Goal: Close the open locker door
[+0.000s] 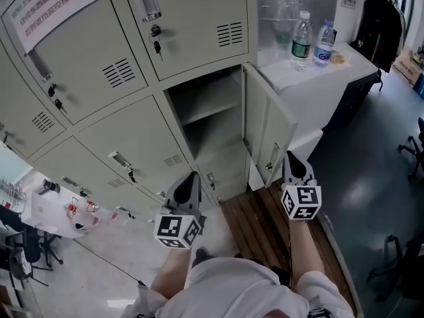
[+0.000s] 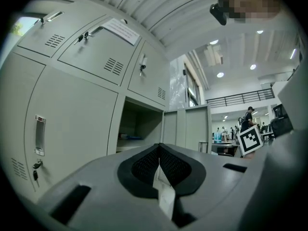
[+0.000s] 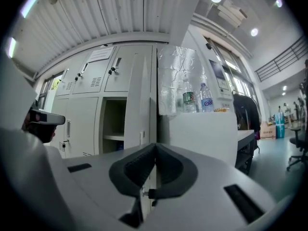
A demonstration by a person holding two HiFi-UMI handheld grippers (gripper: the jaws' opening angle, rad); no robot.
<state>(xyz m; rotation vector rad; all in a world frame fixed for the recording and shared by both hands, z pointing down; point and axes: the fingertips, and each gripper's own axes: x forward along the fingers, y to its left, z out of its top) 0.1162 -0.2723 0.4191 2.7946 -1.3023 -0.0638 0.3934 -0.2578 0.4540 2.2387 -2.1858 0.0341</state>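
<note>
Head view: locker door (image 1: 268, 128) stands open, swung out to the right of its compartment (image 1: 205, 121), in the middle row at the right end of the locker bank. One bare shelf (image 1: 207, 110) shows inside. The door's handle (image 1: 273, 156) sits near its lower free edge.

Right gripper (image 1: 291, 159): tip close beside the door's lower outer corner; contact cannot be confirmed. Right gripper view: claw pinched together on nothing (image 3: 155, 148), door edge (image 3: 139, 105) straight ahead behind the jaw line.

Left gripper (image 1: 192, 177): lower and left, in front of the closed lockers, apart from the door. Left gripper view: claw pressed together, nothing gripped (image 2: 159, 148).

Two water bottles (image 1: 311, 42) stand on a white counter (image 1: 331, 78) right of the lockers
</note>
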